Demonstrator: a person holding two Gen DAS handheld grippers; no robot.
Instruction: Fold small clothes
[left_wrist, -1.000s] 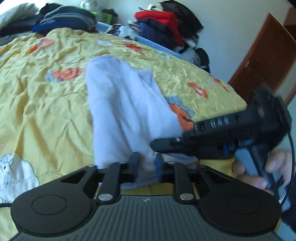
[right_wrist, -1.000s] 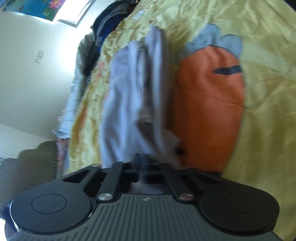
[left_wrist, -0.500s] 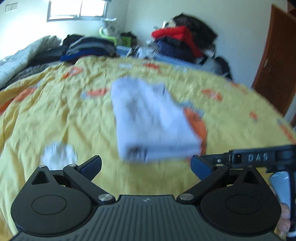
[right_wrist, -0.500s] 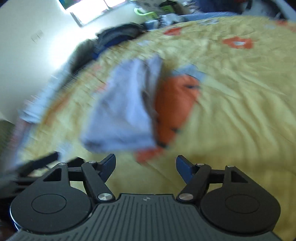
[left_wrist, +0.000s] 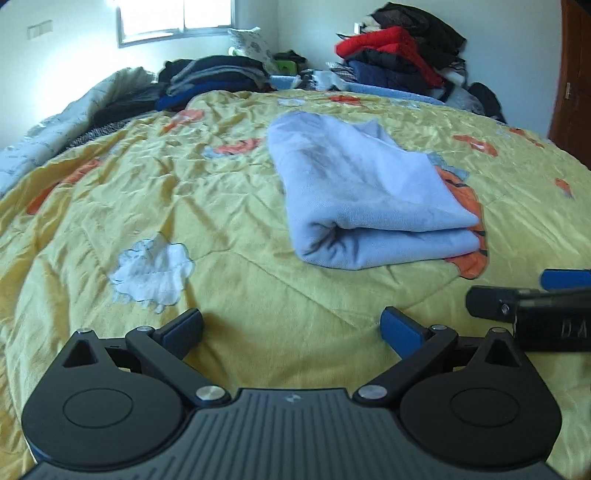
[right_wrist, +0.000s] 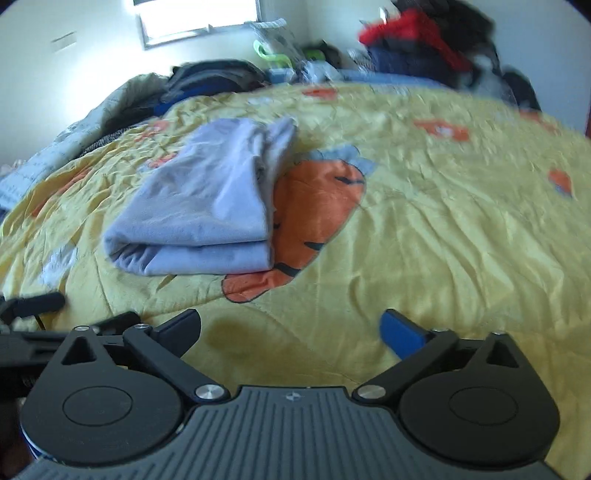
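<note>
Fingers of my left gripper (left_wrist: 291, 325) stand spread as wide as they go, with only yellow bedspread (left_wrist: 229, 206) showing between the blue pads (left_wrist: 400, 326); they grip nothing. My right gripper (right_wrist: 291, 326) is the same: its jaws have just been opening, they now stand wide, and nothing lies between them. Its dark arm and one blue pad reach into the left wrist view from the right edge, and the left gripper's black parts show at the left edge of the right wrist view.

Ahead of both, apart from the fingertips, the pale blue garment (left_wrist: 365, 192) lies folded on the bedspread, its rolled edge turned toward me. It rests partly over an orange carrot print (right_wrist: 317, 206). A white sheep print (left_wrist: 153, 271) sits nearer my left fingers. Beyond the bedspread, piles of clothes (left_wrist: 399, 59) are heaped against the wall, under a bright window (left_wrist: 177, 18).
</note>
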